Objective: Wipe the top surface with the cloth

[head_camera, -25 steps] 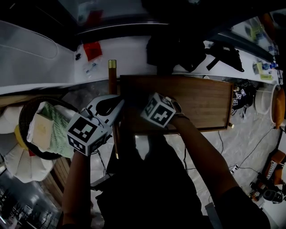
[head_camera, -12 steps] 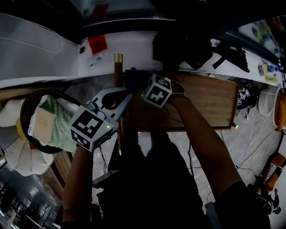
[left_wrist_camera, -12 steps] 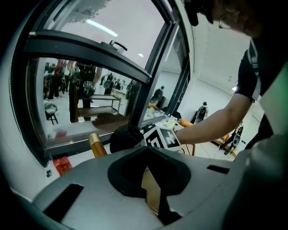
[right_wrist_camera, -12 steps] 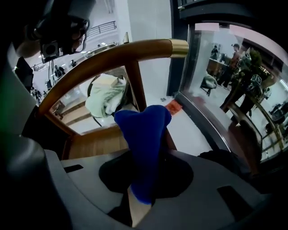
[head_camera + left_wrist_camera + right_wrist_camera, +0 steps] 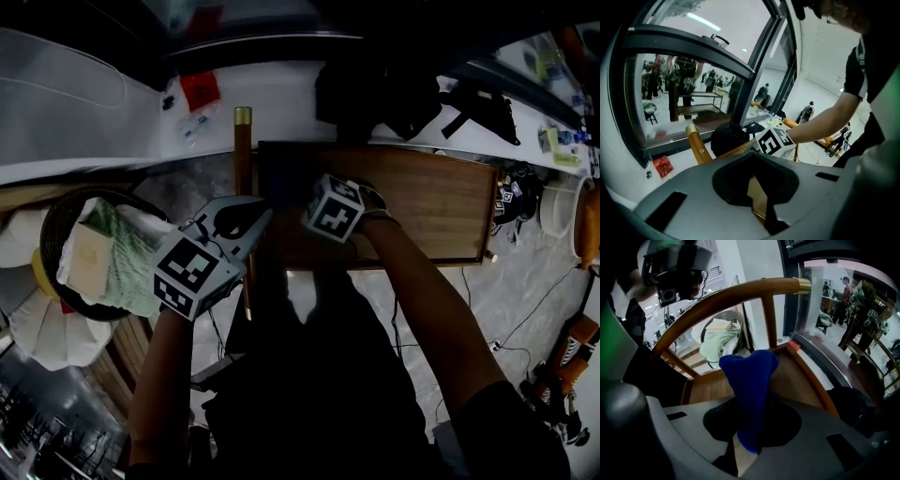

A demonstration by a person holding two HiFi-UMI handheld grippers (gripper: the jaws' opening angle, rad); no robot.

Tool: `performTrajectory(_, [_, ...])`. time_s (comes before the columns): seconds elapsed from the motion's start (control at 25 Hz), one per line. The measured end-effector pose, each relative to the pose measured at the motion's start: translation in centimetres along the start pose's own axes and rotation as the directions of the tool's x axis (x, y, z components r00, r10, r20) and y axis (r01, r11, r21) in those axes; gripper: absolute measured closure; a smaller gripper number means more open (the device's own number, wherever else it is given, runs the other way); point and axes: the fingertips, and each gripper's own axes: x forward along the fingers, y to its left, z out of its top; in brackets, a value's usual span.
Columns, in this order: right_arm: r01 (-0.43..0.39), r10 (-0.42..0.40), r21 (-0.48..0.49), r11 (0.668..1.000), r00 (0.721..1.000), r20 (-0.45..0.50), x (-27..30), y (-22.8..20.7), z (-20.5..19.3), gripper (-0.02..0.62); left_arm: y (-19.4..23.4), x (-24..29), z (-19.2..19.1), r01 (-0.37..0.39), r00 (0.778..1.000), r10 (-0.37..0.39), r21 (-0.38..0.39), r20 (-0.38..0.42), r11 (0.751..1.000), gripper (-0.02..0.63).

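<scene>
**Right gripper clamps cloth over left end of top surface**

The right gripper [image 5: 751,401] is clenched on the blue cloth [image 5: 749,380]. The cloth stands up out of the jaws over the left end of the wooden top surface [image 5: 431,206], near its left edge. The left gripper [image 5: 265,216] has its jaws closed with nothing in them, and its tips sit at the near left corner, over the brass-capped rail [image 5: 243,159].

Edges:
- The rail runs along the left edge.
- The far edge butts against a white sill [image 5: 281,103] with a dark bag [image 5: 375,94] on it.
- The near edge is on the person's side.

Open room: the middle and right of the top surface are bare wood out to the right edge. A basket [image 5: 70,208] holding light cloths stands left of the rail, apart from the top surface.

Against half a second ago, the right gripper's marker cube [image 5: 333,208] has come back from the far left corner toward the near edge. The left gripper is at about the same corner as before.
</scene>
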Motion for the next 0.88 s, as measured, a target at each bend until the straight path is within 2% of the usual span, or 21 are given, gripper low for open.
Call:
performTrajectory(0.52, [-0.158, 0.159, 0.062, 0.986, 0.987, -0.021, 0.0, 10.8, -4.8, 0.505, -3.8, 0.0, -2.3, 0.054, 0.997, -0.054, -0.003, -0.051, 0.999, 0.595])
performTrajectory(0.88, [-0.214, 0.216, 0.060, 0.975, 0.976, -0.038, -0.2, 13.8, -5.8, 0.505, -6.2, -0.1, -3.2, 0.084, 0.994, -0.085, -0.008, -0.067, 0.996, 0.595])
